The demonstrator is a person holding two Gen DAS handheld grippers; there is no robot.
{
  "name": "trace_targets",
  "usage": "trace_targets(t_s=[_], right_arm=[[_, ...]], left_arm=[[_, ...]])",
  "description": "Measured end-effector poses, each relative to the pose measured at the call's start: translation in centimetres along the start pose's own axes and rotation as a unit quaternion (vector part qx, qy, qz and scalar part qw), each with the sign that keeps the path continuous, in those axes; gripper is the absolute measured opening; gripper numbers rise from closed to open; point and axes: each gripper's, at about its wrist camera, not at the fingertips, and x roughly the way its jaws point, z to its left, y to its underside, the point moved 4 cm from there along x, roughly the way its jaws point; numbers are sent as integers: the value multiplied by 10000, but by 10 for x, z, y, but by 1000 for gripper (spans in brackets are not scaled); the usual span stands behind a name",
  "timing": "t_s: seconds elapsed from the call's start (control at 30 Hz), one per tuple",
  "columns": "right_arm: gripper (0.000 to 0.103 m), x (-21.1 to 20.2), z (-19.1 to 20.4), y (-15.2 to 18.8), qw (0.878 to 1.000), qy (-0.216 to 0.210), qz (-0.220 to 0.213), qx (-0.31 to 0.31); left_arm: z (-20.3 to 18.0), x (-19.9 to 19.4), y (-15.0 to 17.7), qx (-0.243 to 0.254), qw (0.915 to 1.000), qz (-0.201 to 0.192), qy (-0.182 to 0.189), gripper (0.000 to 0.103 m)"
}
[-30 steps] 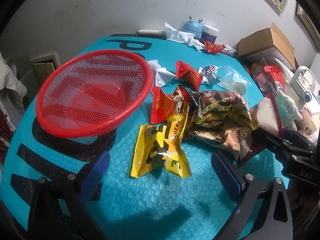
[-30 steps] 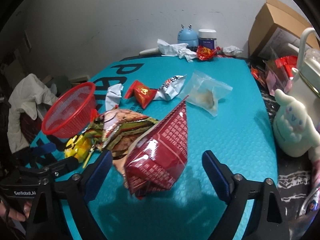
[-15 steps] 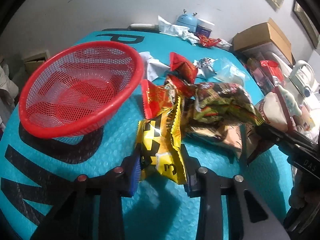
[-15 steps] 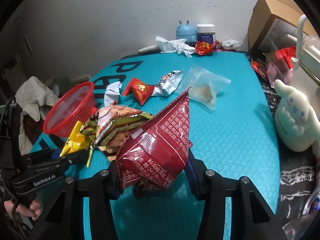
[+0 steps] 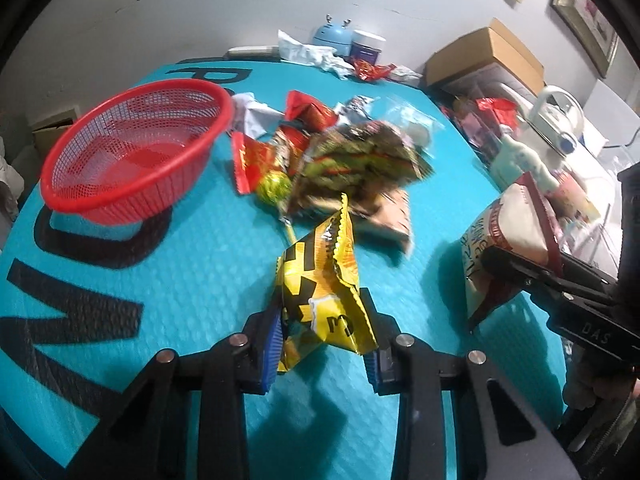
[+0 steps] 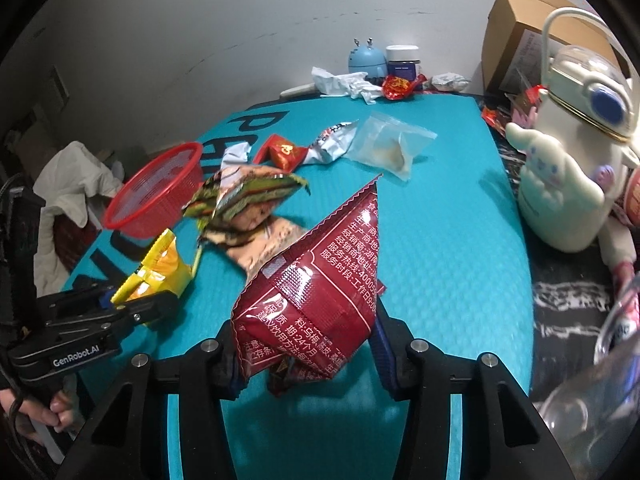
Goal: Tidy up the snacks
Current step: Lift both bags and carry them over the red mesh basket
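My left gripper (image 5: 322, 354) is shut on a yellow and black snack packet (image 5: 320, 292), held just above the teal mat; the same gripper (image 6: 132, 304) shows at the left of the right wrist view. My right gripper (image 6: 306, 356) is shut on a dark red snack bag (image 6: 320, 288) with white print, also lifted; the bag (image 5: 508, 236) shows at the right of the left wrist view. A red mesh basket (image 5: 132, 148) stands empty at the far left. A heap of snack bags (image 5: 352, 168) lies beside it.
A small red packet (image 6: 286, 152), a silver wrapper (image 6: 332, 142) and a clear bag (image 6: 390, 148) lie further back. At the far edge stand a blue gadget (image 6: 366, 58), a jar (image 6: 402, 60) and crumpled tissue. A white plush bottle (image 6: 568, 176) and a cardboard box (image 5: 486, 56) flank the right side.
Both grippers went from open around their packets to shut on them, then lifted them and drew them back from the heap. A yellow-green lollipop now shows where the yellow packet lay.
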Motion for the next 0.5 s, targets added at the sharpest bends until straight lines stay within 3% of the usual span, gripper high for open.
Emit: trace_targets(t_s=[0.37, 0.5], right_arm=[[51, -13, 11, 26, 9994, -41, 155, -319], [63, -5, 11, 26, 9991, -69, 262, -317]], left_arm=[[-17, -11, 18, 61, 9998, 57, 156, 33], [-16, -9, 19, 12, 9998, 77, 174, 33]])
